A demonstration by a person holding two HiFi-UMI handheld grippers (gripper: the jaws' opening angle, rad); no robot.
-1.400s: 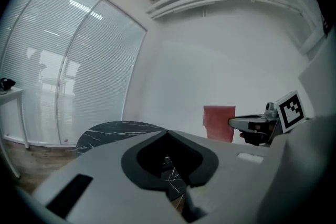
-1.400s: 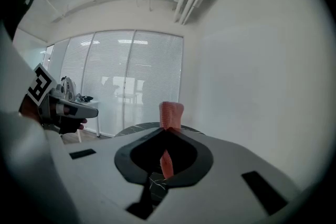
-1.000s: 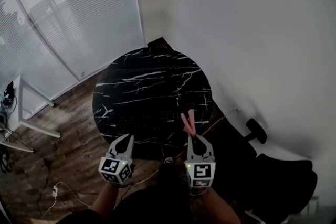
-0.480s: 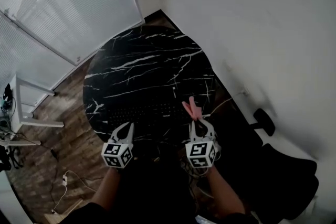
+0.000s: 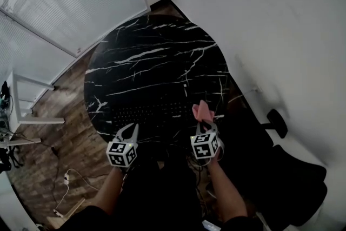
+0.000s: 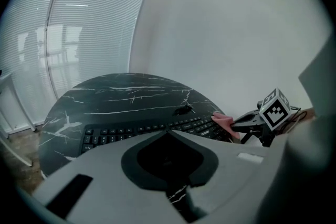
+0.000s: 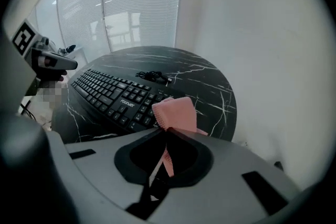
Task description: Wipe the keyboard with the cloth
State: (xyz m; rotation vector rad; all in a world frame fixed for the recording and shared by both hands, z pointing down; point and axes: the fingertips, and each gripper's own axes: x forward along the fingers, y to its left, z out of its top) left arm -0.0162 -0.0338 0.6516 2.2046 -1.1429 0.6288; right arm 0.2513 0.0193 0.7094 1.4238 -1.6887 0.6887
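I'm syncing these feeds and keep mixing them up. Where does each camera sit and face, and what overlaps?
Head view: on the person's head, looking steeply down at table and keyboard; forearms, left hand-held gripper and right hand-held gripper show.
Left gripper view: on the left hand-held gripper, facing across the keyboard to the wall; its closed, empty jaws in front.
Right gripper view: on the right hand-held gripper, facing the blinds; its jaws pinch the cloth.
Shared: all three show the keyboard and cloth.
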